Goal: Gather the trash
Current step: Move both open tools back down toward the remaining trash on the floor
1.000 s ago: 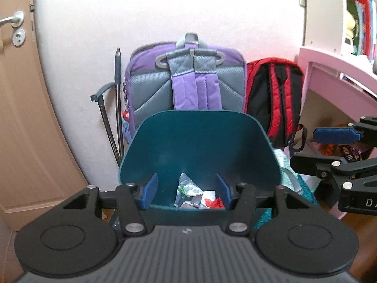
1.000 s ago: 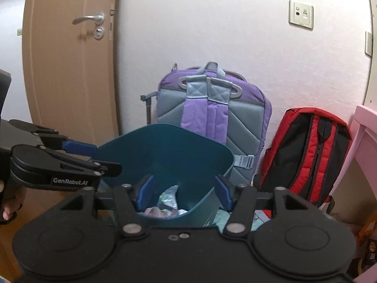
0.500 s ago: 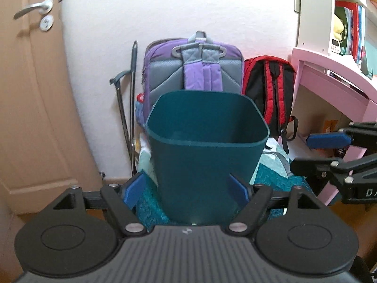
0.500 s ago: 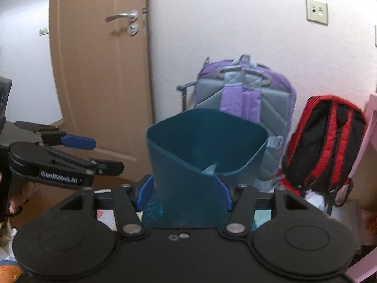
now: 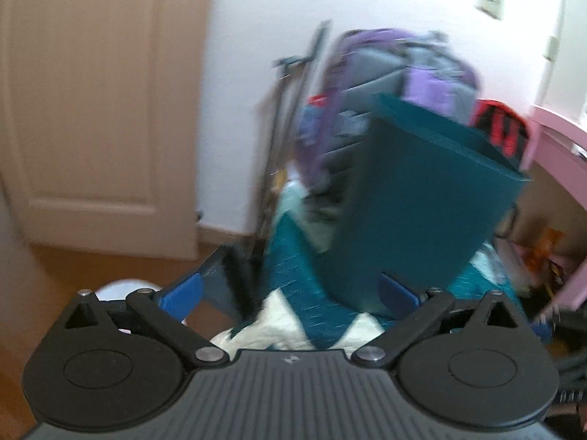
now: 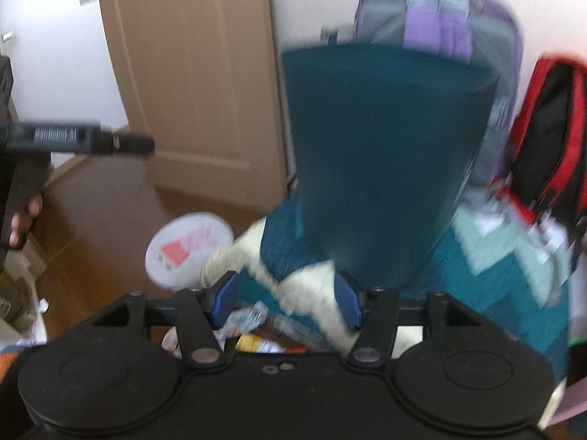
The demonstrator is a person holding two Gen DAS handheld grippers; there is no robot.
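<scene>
The teal trash bin [image 5: 422, 201] stands on a teal-and-cream rug [image 5: 293, 256] and shows only its outer wall, blurred and tilted in the left wrist view. My left gripper [image 5: 290, 293] is low in front of it, left of the bin's base. Its jaws are opening wide with nothing between them. In the right wrist view the bin [image 6: 378, 146] rises just beyond my right gripper [image 6: 286, 304], which is open over the rug's edge. Crumpled wrappers [image 6: 249, 321] lie on the floor under its fingers. The bin's inside is hidden.
A white round disc [image 6: 189, 245] lies on the wooden floor left of the rug. A purple backpack [image 6: 436, 18] and a red one [image 6: 550, 128] lean on the wall behind the bin. A door [image 6: 190, 73] is at left, a pink desk [image 5: 561, 135] at right.
Both views have dropped from above the bin's mouth to near its base, so the trash inside is out of sight. The left jaws have spread wider and that view has rolled and swung left.
</scene>
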